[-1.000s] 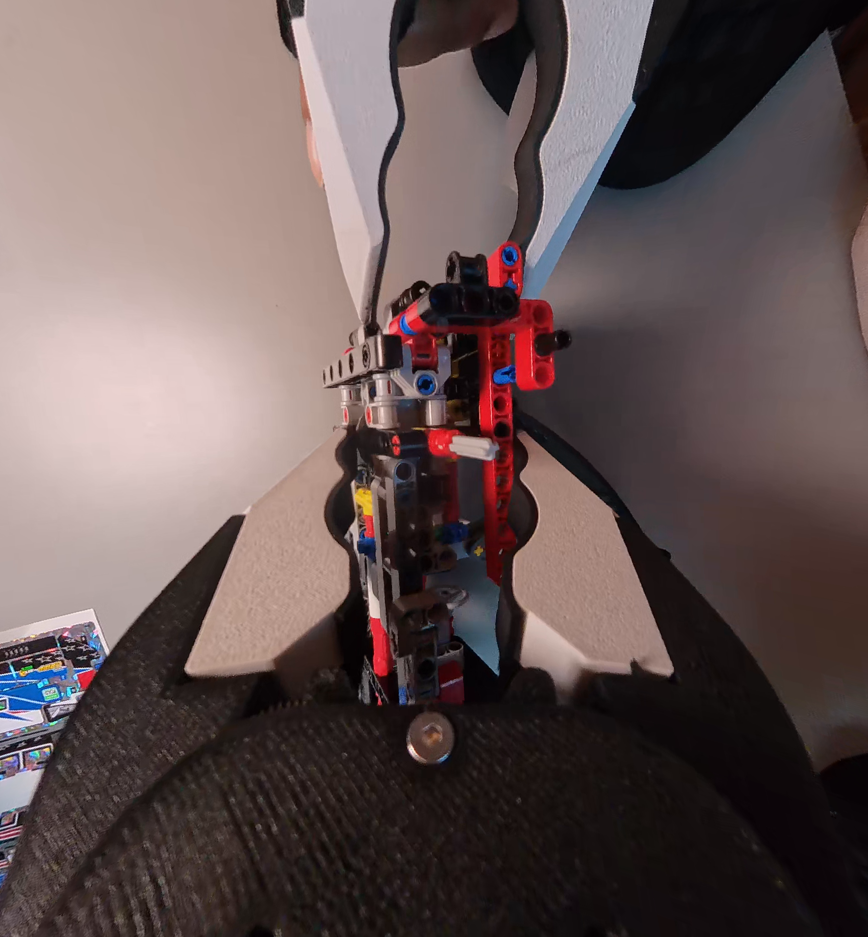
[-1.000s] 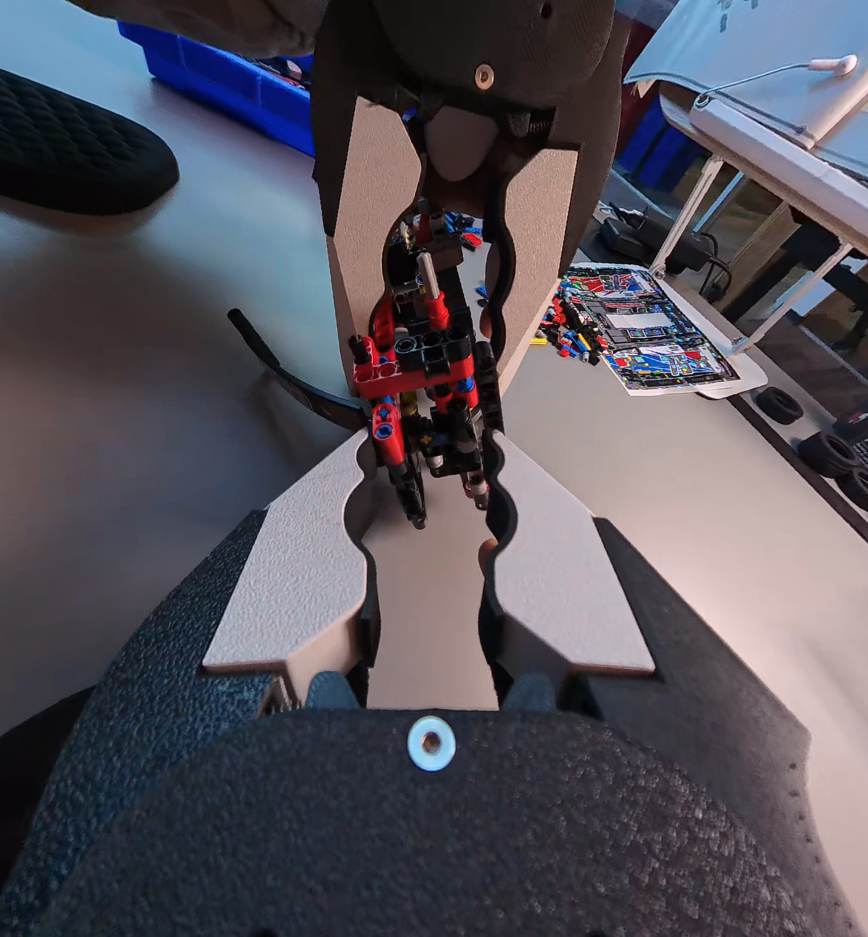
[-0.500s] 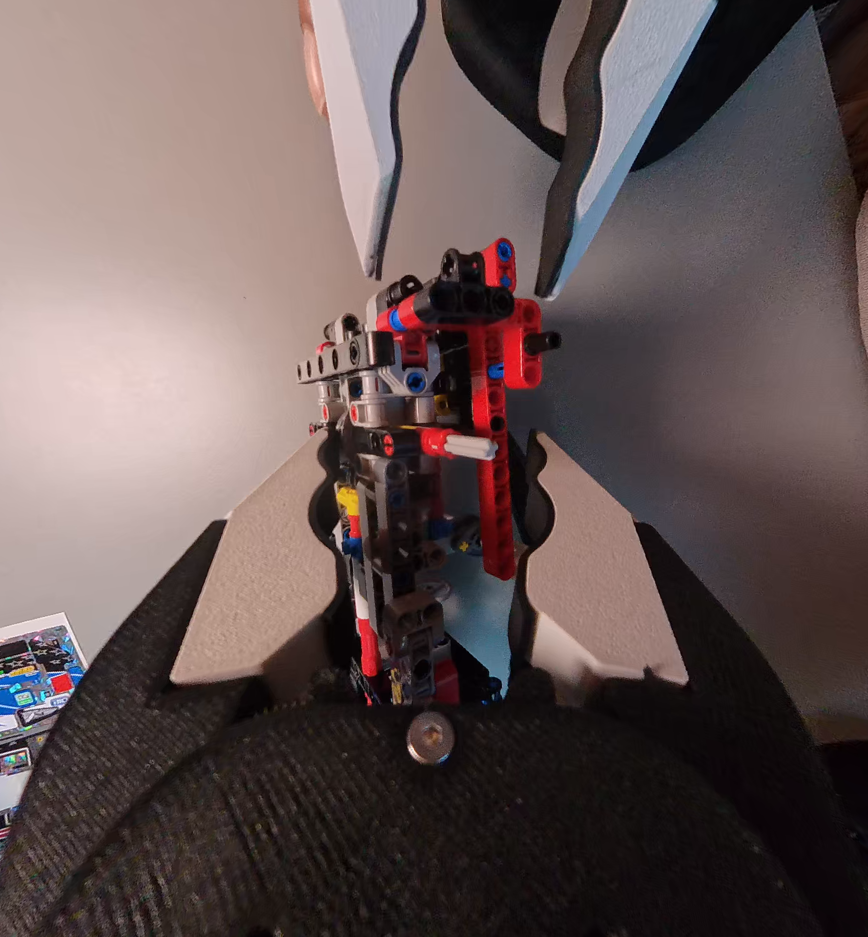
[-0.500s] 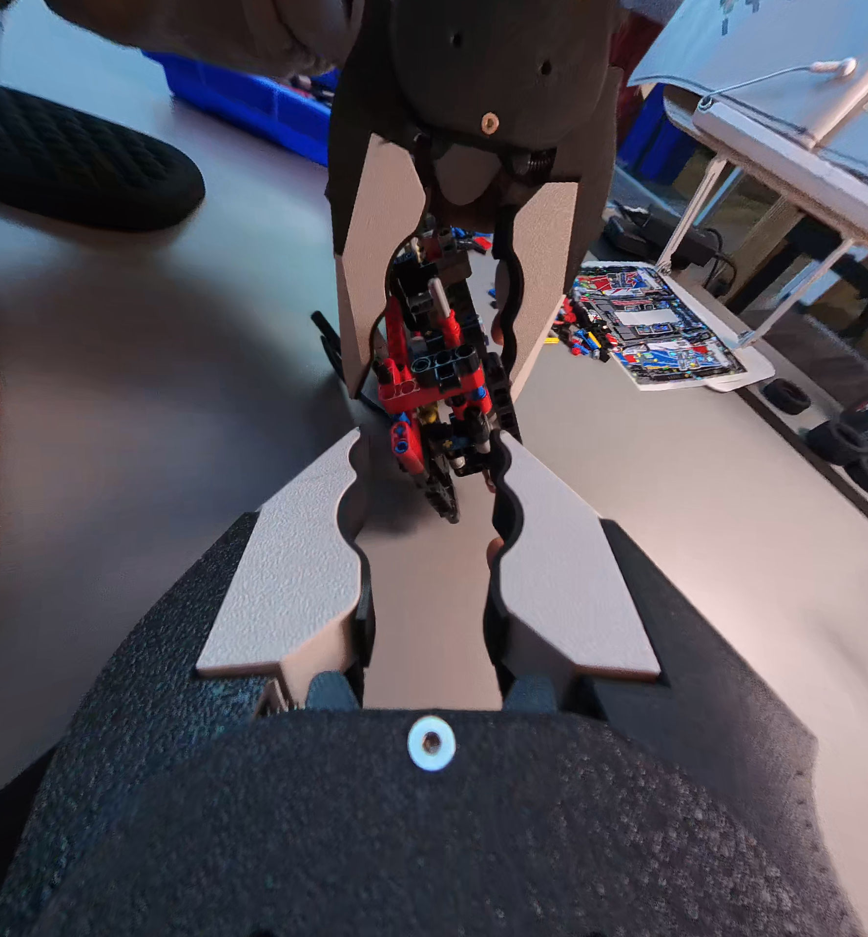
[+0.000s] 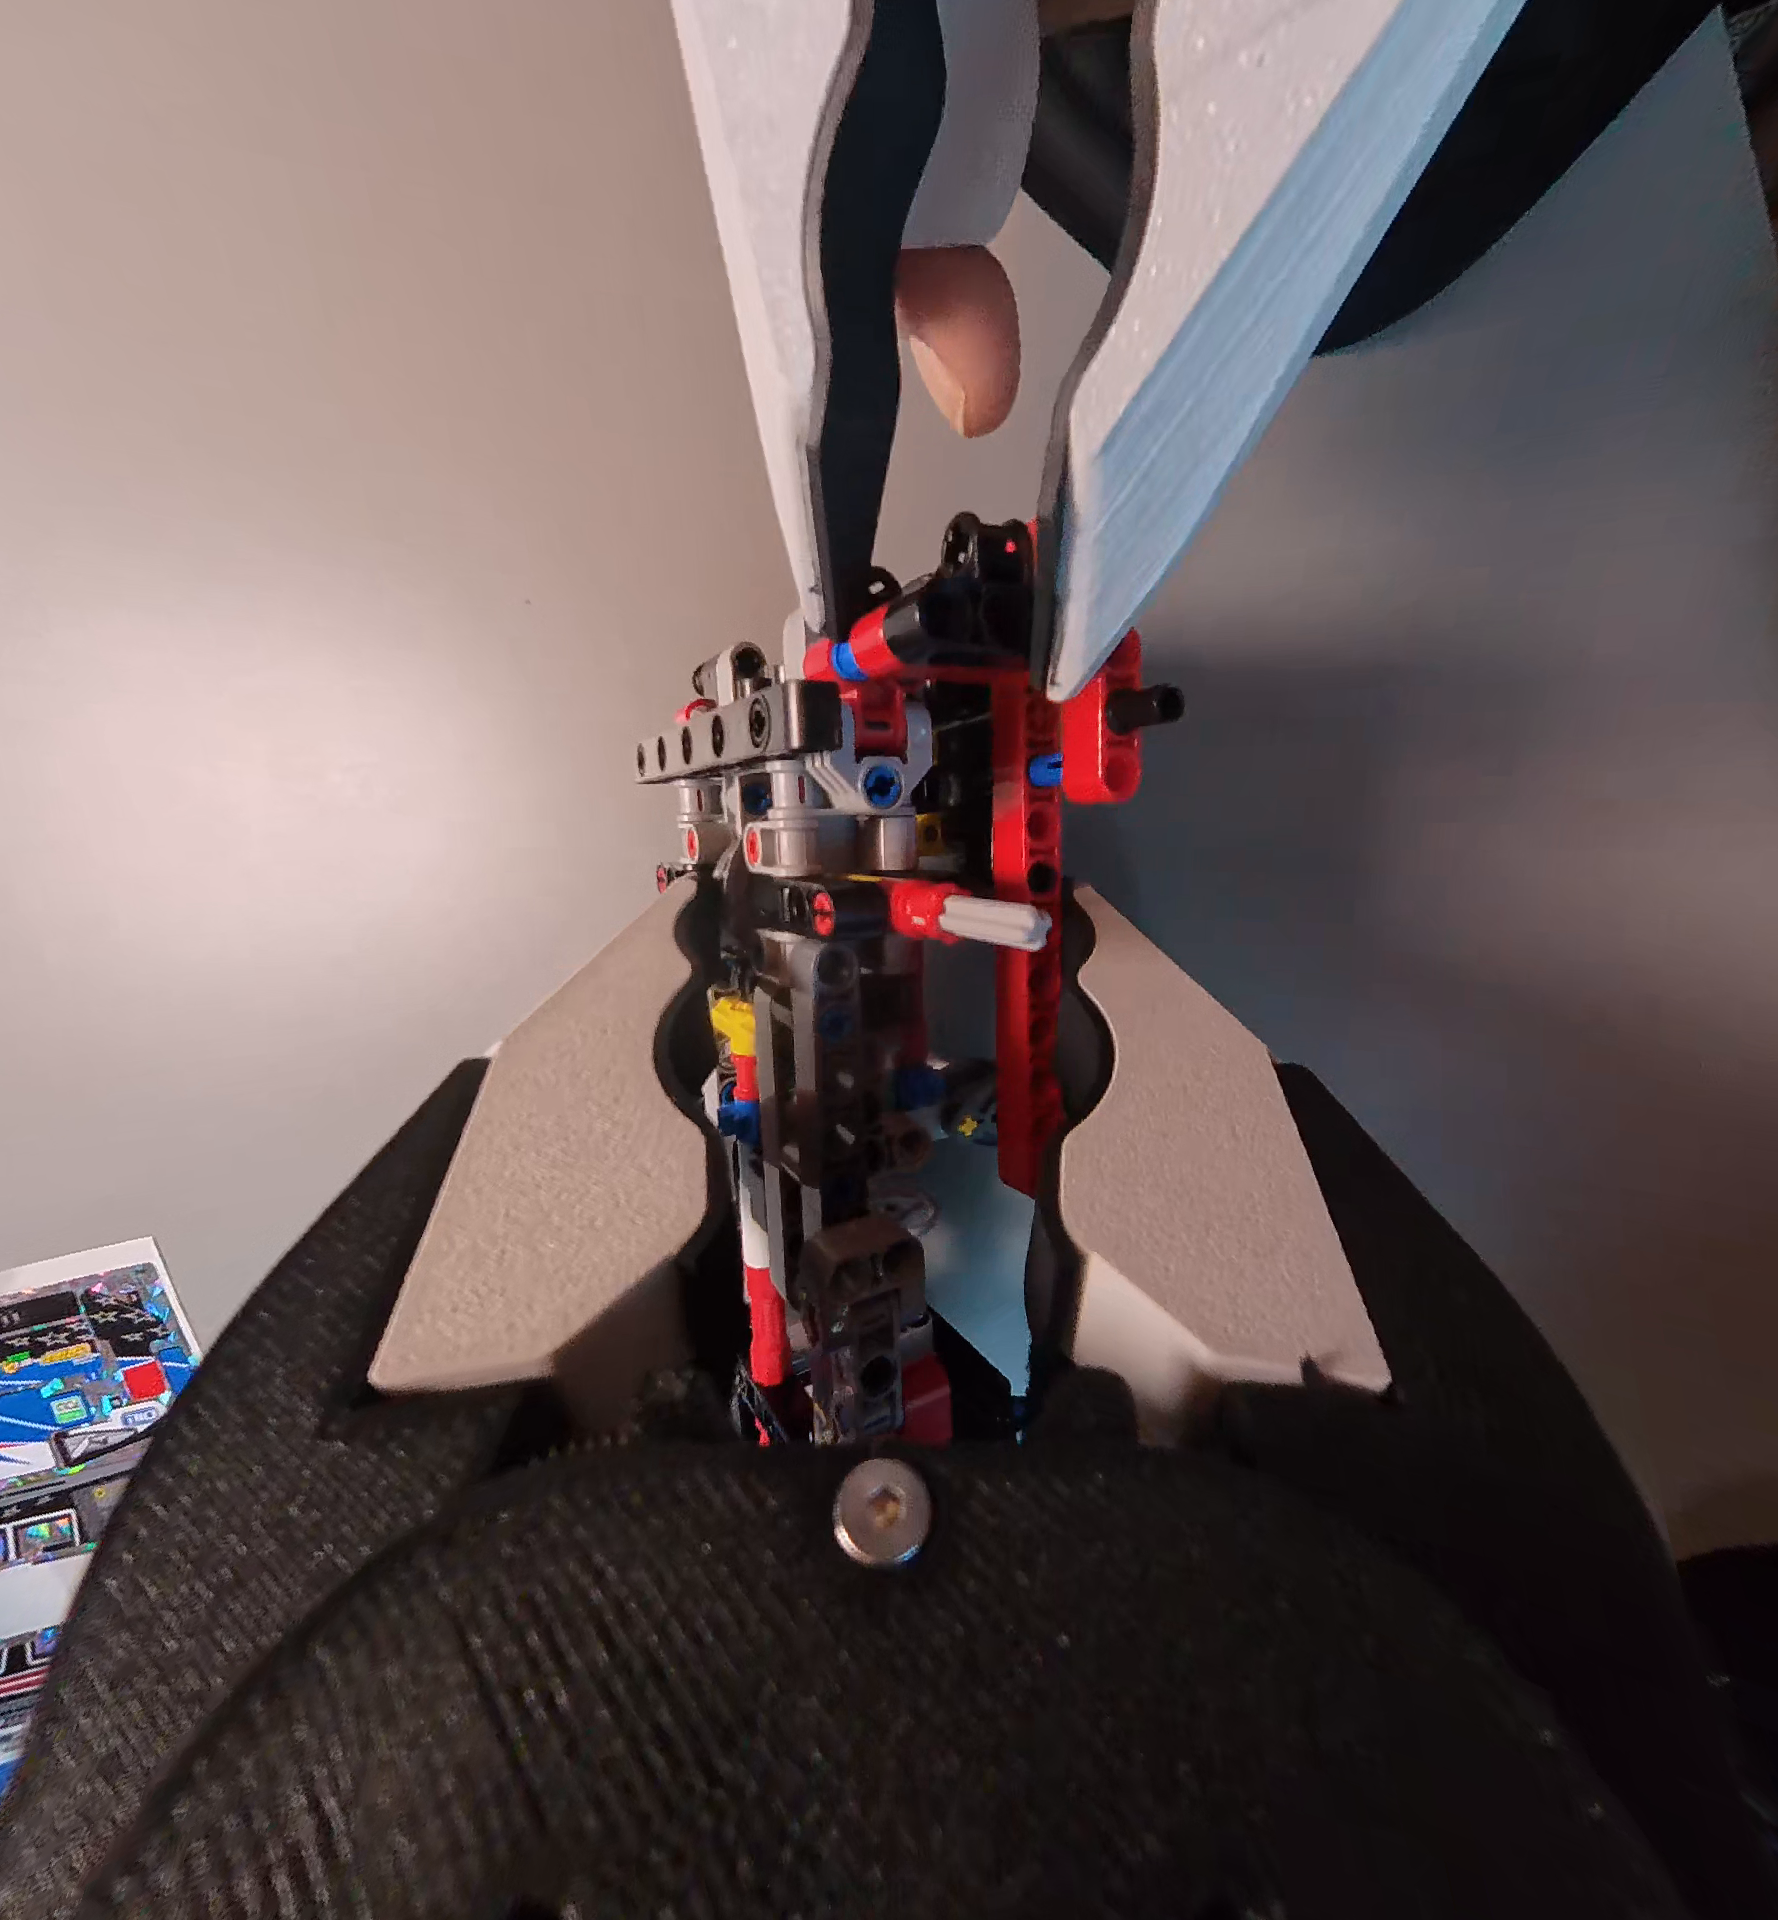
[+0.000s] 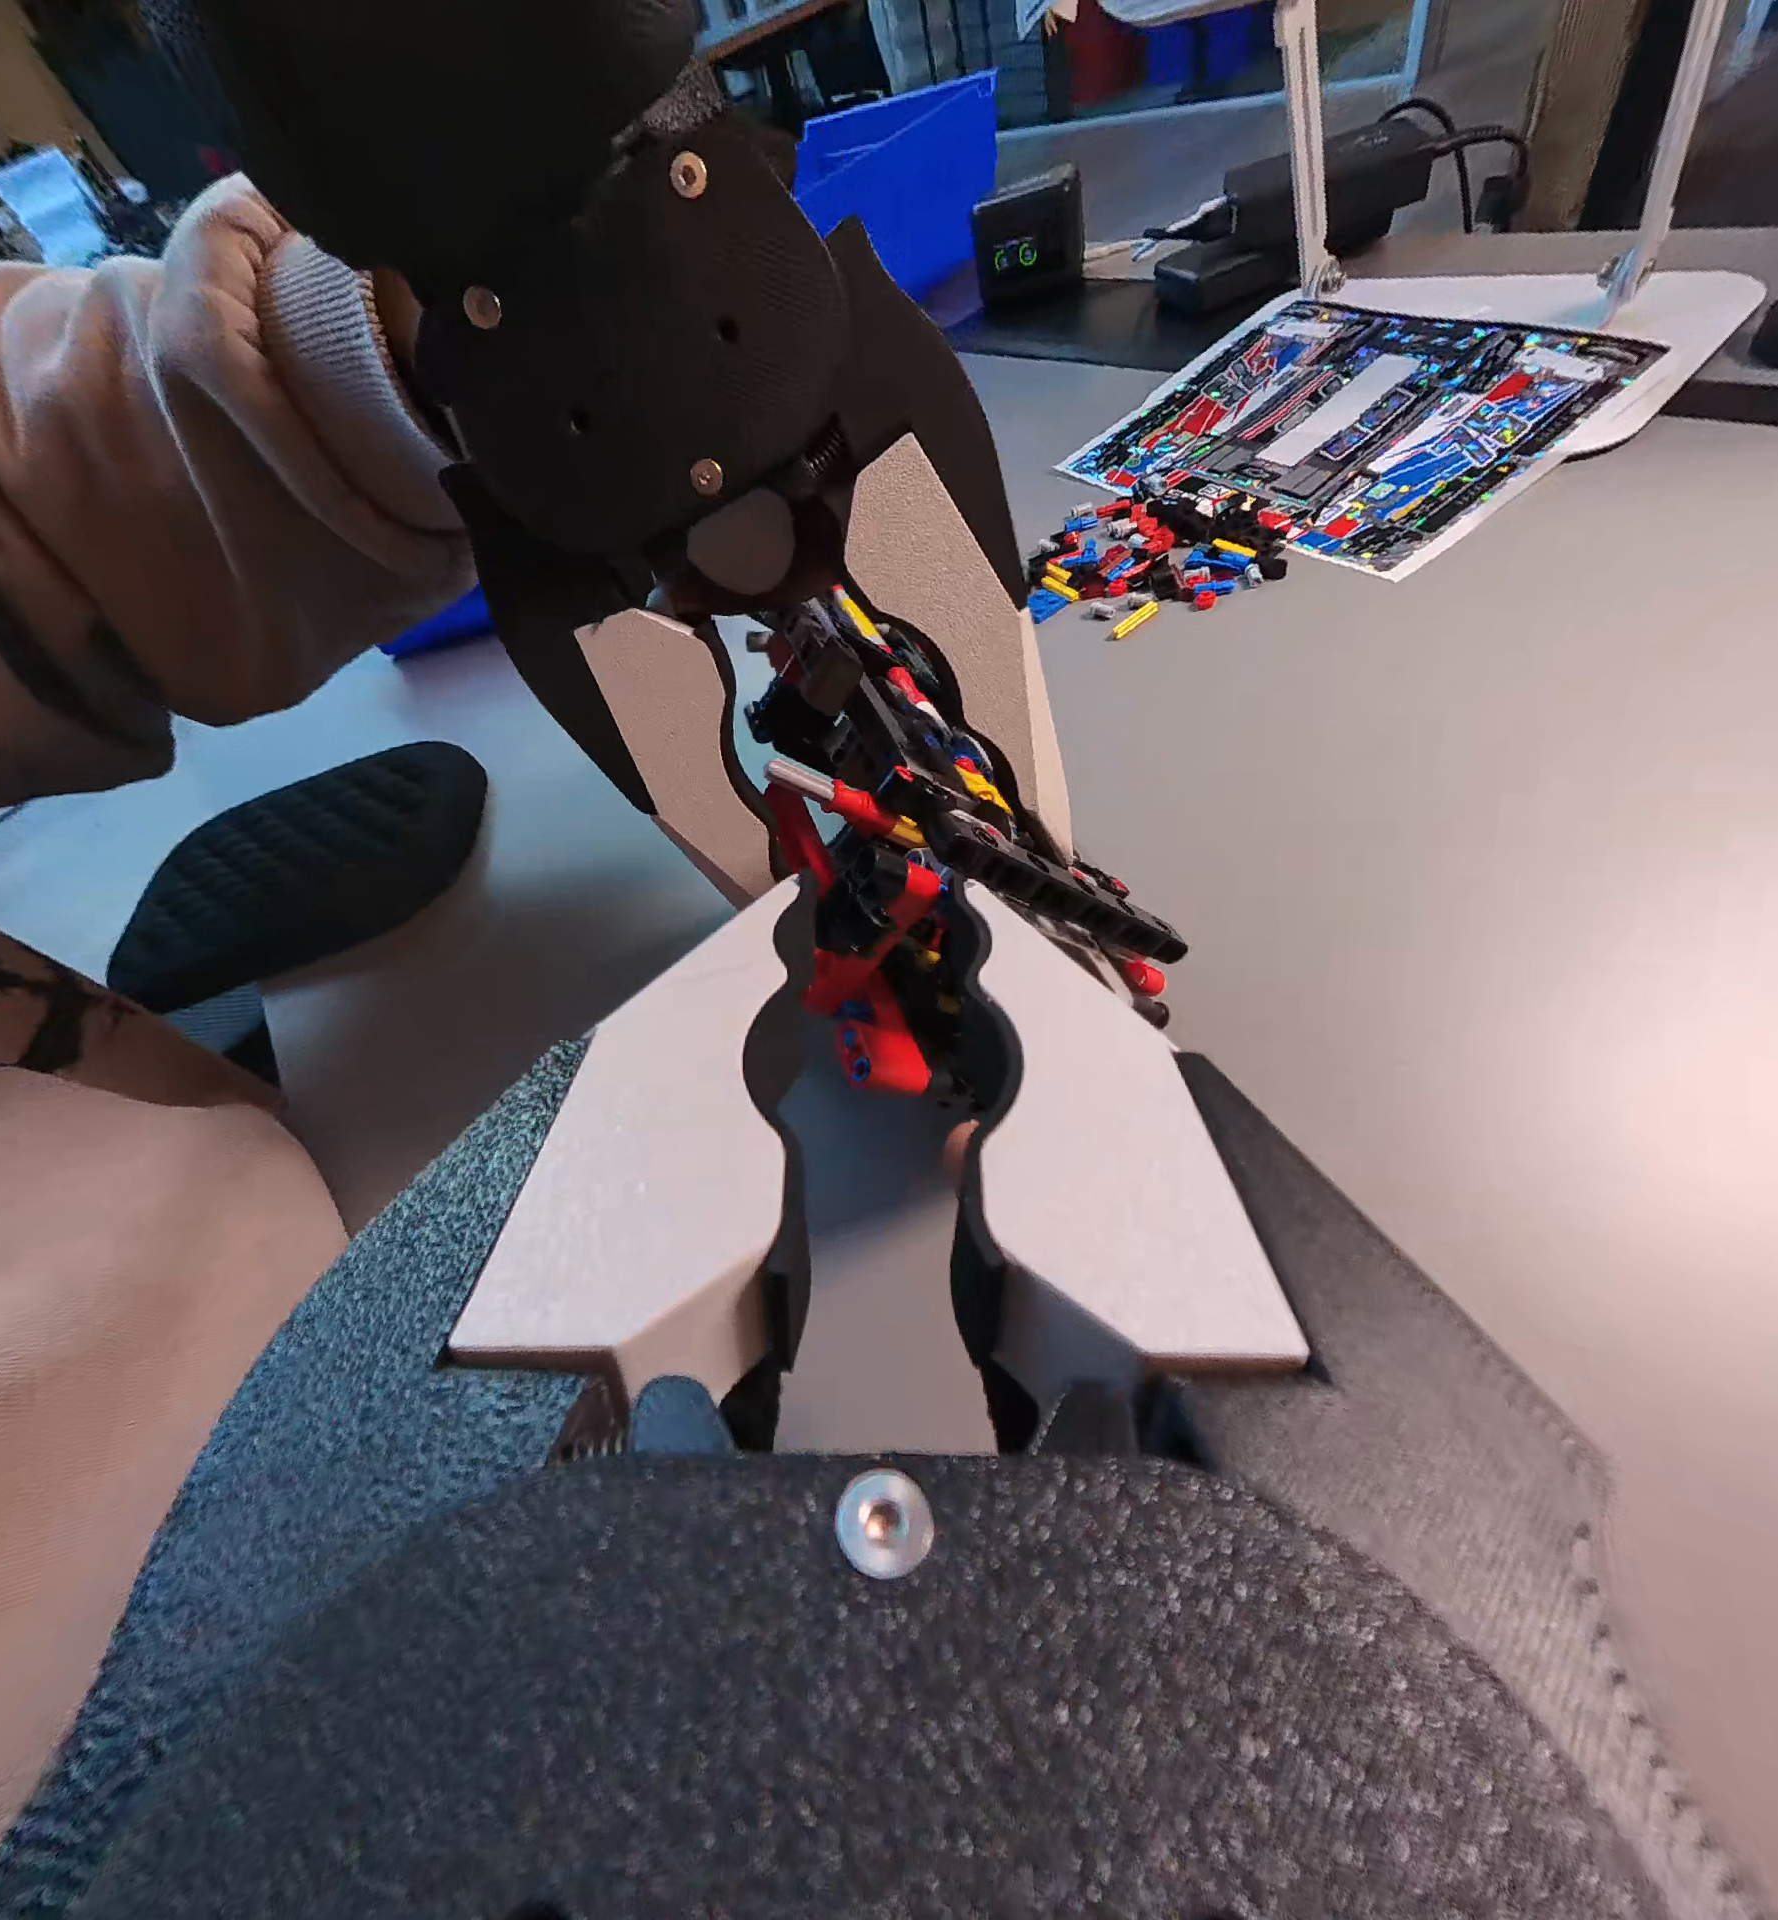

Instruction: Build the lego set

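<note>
Lego model point(image 5: 869, 914) sits between jaws of left gripper point(image 5: 880, 1049), clenched on its lower body; top end sticks out past fingertips. Right gripper point(image 6: 880, 971) comes from opposite side, jaws closed on model's far end, red beam and black connector between pads. Sleeve point(image 6: 189, 468) of person behind left gripper. Model: red long beam, black and grey beams, blue pins, white axle. Beyond jaws, to right: loose pieces point(image 6: 1155, 561), then sticker sheet point(image 6: 1384, 426), print too small to read. Table point(image 6: 1436, 831) grey.
</note>
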The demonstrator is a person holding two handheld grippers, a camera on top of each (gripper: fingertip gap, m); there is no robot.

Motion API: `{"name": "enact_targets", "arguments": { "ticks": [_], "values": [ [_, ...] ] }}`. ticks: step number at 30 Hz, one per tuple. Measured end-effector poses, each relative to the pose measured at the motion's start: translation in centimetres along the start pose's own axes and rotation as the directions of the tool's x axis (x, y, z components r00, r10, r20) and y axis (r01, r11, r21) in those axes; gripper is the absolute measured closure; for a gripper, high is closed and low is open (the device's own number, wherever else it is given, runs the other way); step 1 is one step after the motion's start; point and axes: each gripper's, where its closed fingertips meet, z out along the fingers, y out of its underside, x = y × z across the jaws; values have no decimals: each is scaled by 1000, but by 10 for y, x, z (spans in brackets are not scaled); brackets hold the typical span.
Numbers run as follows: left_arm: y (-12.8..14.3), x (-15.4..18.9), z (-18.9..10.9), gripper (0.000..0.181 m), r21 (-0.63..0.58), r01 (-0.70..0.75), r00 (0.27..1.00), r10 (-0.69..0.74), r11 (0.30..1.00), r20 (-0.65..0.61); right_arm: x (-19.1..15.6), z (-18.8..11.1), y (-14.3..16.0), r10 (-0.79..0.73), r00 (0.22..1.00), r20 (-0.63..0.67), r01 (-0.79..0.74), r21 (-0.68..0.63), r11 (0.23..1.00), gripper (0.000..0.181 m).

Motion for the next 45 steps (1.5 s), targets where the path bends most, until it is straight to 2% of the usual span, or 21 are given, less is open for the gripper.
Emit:
{"name": "enact_targets", "arguments": {
  "ticks": [9,20,26,45],
  "values": [
    [-1,0,1,118,-5,3,1000,-3,1000,-11,1,0,0,48,999,-13,-48,-8,999,160],
    [-3,1,2,120,-5,-11,1000,11,1000,7,-1,-5,-3,45,999,-6,-45,1,999,166],
    [-4,2,2,120,-9,-20,1000,20,1000,-2,-1,-2,0,28,1000,1,-27,-36,999,165],
    [-5,1,2,122,-16,6,999,-7,1000,-34,1,-3,0,39,998,47,-37,-27,999,166]
  ]
}}
